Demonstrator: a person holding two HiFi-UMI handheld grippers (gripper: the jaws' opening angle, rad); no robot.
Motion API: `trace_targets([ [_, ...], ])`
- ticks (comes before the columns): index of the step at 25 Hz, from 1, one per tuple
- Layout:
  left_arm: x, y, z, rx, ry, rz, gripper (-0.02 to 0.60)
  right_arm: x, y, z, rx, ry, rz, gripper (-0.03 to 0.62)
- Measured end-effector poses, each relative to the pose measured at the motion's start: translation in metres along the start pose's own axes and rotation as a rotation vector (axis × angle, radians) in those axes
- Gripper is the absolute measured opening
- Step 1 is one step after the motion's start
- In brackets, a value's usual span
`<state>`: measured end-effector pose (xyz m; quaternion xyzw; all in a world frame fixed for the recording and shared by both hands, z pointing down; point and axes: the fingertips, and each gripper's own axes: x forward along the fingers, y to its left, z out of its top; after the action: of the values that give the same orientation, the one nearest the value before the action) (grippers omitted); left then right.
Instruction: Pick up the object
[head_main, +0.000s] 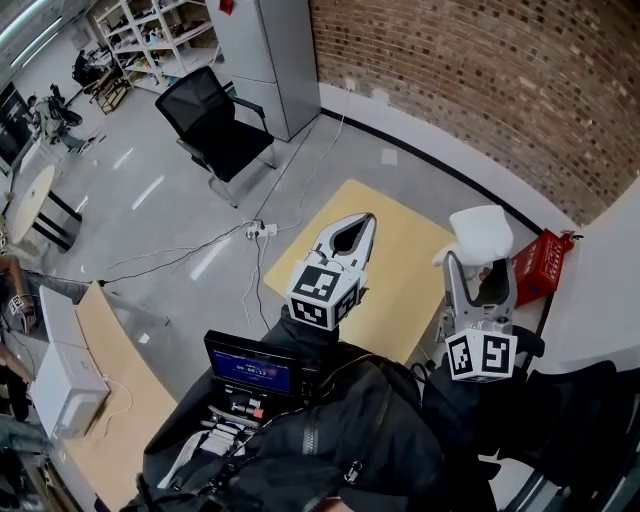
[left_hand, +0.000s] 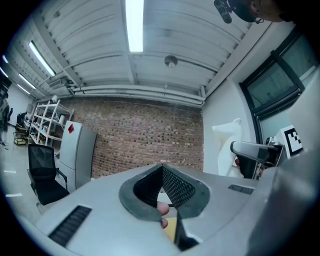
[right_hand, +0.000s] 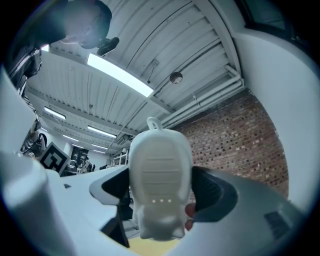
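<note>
white figure (head_main: 482, 232) half hidden, table (head_main: 405, 235) edge covered

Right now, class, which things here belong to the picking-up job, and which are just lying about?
Job in hand: white toy; right tongs, shut on it.

Lying about: black chair; grey cabinet; red box; yellow table; left tongs, shut and empty.

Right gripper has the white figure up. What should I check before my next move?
1. The right gripper grips the white figure: ok, one jaw on each side.
2. The white figure is off the yellow table: ok, held up in the air.
3. The left gripper is empty: ok, jaws together on nothing.
4. The grippers are apart from each other: ok.
5. The grip is firm enough to carry: cannot tell.
</note>
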<state>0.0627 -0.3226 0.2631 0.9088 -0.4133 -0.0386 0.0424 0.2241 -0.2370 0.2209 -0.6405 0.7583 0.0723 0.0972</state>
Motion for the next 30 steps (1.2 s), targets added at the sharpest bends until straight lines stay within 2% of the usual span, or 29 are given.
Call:
trace_targets([
  [30,-0.012,-0.007,-0.004,0.021,0.018,0.014,-0.002,-0.006,0.010,0.001,0.035,-0.006,0.060,0.405],
])
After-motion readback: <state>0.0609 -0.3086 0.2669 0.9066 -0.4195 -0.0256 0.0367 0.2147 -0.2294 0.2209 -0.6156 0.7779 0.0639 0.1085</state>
